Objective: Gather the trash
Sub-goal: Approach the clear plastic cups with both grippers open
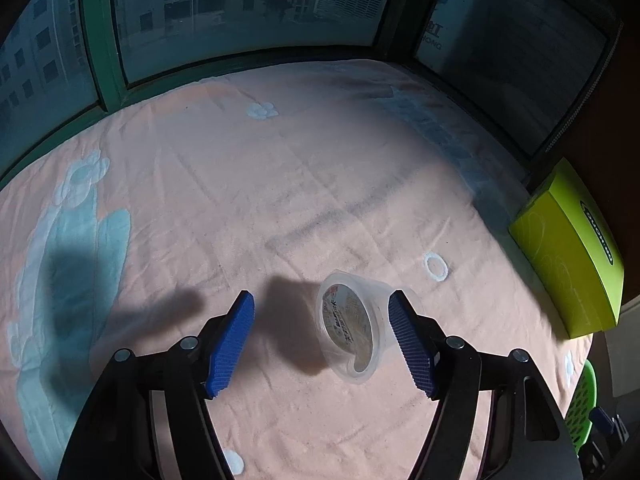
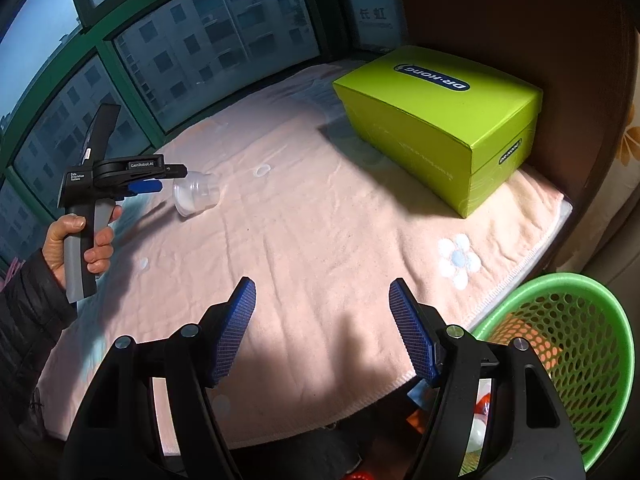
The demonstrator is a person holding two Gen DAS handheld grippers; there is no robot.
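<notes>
Left gripper (image 1: 322, 306) spread, empty | clear cup (image 1: 352, 328) on its side mid-blanket (image 1: 240, 184), beside one pad | risk: nudged, rolls away | right gripper (image 2: 322, 296) spread, empty

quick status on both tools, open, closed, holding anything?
Left tool: open, the clear plastic cup lying on its side on the pink blanket sits between its blue pads, not gripped.
Right tool: open, empty.

Black hand-held gripper (image 2: 154, 187), blue ribbed pads (image 1: 232, 340); black quilted sleeve (image 2: 28, 312).
</notes>
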